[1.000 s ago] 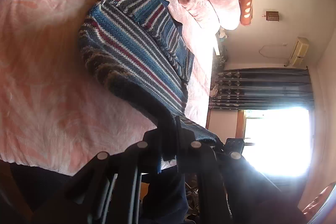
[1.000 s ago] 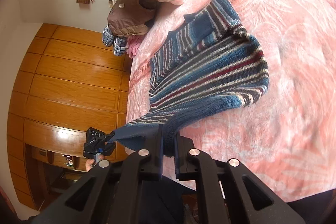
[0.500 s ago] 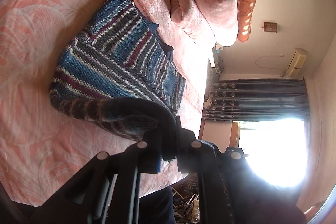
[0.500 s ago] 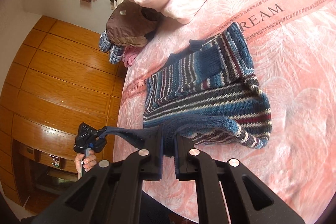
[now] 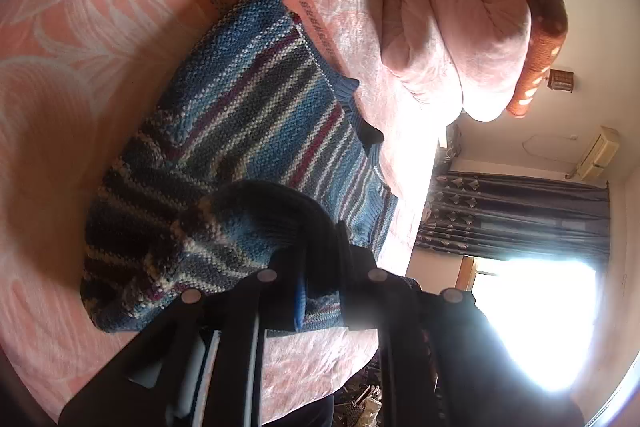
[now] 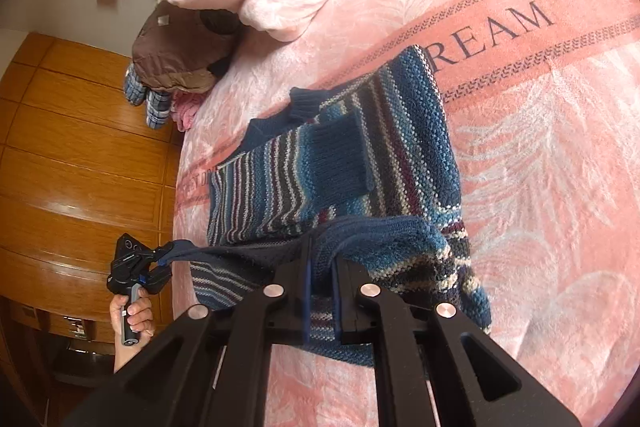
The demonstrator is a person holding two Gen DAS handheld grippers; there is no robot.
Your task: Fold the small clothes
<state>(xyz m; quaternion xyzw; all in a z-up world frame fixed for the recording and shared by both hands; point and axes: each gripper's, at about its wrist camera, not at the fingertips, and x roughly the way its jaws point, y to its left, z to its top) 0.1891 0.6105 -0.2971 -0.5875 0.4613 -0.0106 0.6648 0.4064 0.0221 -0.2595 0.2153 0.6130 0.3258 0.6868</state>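
We see a blue striped knitted sweater (image 6: 360,163) lying on a pink bed cover (image 6: 540,155) that has a darker salmon band with large printed letters running across it. Most of the sweater rests flat on the cover, with one sleeve folded across its front so that the dark blue ribbed cuff (image 6: 340,157) lies on the chest. The lower edge of the garment is lifted off the bed and doubled back over the flat part. In the right wrist view, the right gripper (image 6: 322,267) has its two black fingers closed tight on the dark blue hem, with knit bunched between them. From there the hem stretches as a taut strip toward the left gripper (image 6: 160,255), which pinches the other end of it; a hand (image 6: 132,315) holds that gripper's handle in front of a wooden wardrobe (image 6: 80,167). In the left wrist view, the left gripper (image 5: 320,247) is likewise clamped on the dark ribbed edge, with the striped body (image 5: 256,123) spread out beyond it. At the head of the bed we see a rolled pink quilt (image 5: 452,39), an orange spotted pillow (image 5: 540,27) and a small pile of other clothes (image 6: 176,67). A bright window (image 5: 540,319) with dark curtains (image 5: 520,215) stands past the bed.
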